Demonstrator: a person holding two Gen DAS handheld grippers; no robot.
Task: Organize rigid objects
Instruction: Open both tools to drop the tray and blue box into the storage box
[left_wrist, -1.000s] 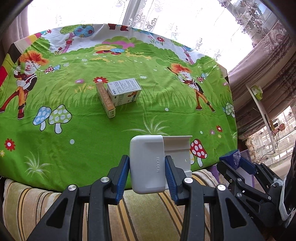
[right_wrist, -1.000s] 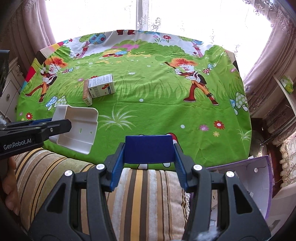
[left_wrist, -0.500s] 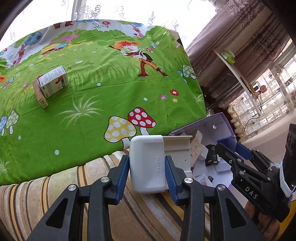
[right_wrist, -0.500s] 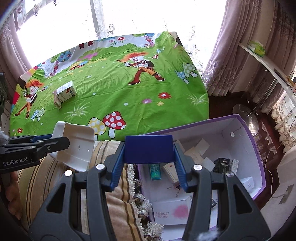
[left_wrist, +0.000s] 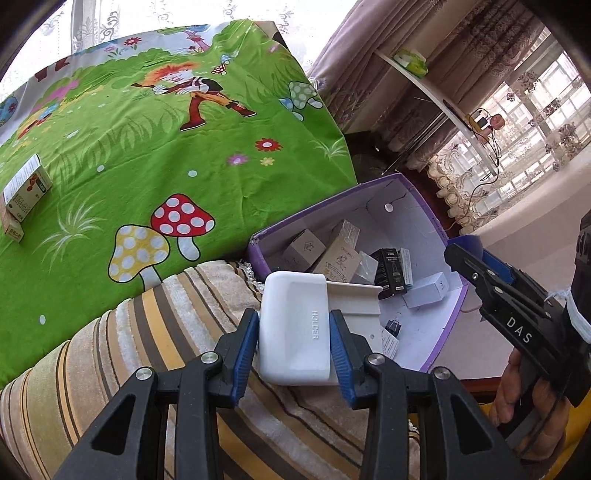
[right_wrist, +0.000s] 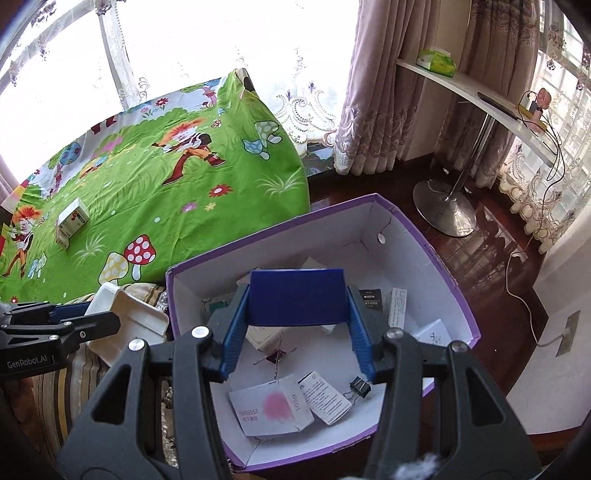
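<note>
- The white holder (left_wrist: 293, 328), stamped HOLDER on its face, is pinched between the blue pads of the left gripper (left_wrist: 294, 354); it hangs over the striped cushion (left_wrist: 147, 354), just short of the near left wall of the purple box (right_wrist: 458, 291).
- The blue box (right_wrist: 297, 297) is clamped between the pads of the right gripper (right_wrist: 297, 343) and hangs above the open purple box.
- A second ago both grippers faced the green tablecloth (left_wrist: 166, 147) with their loads over its near edge; both views have since swung to the right, and the purple box, then only a corner at the frame edge, now fills the right wrist view.
- Neither grip has altered: each thing sits between its pads as it did then.
- My reading: the carry is nearly over for the blue box, which looks ready to be let go into the box, while the holder has yet to cross the wall.
- Count: two grippers, each holding one thing.
- Two cartons (right_wrist: 72, 223) lie touching each other on the tablecloth, well apart from the box, and seem to be left for later.
- One purple box; inside it lie several small cartons and cards, too overlapped for a firm count, plus at least one black binder clip (right_wrist: 359, 387).
</note>
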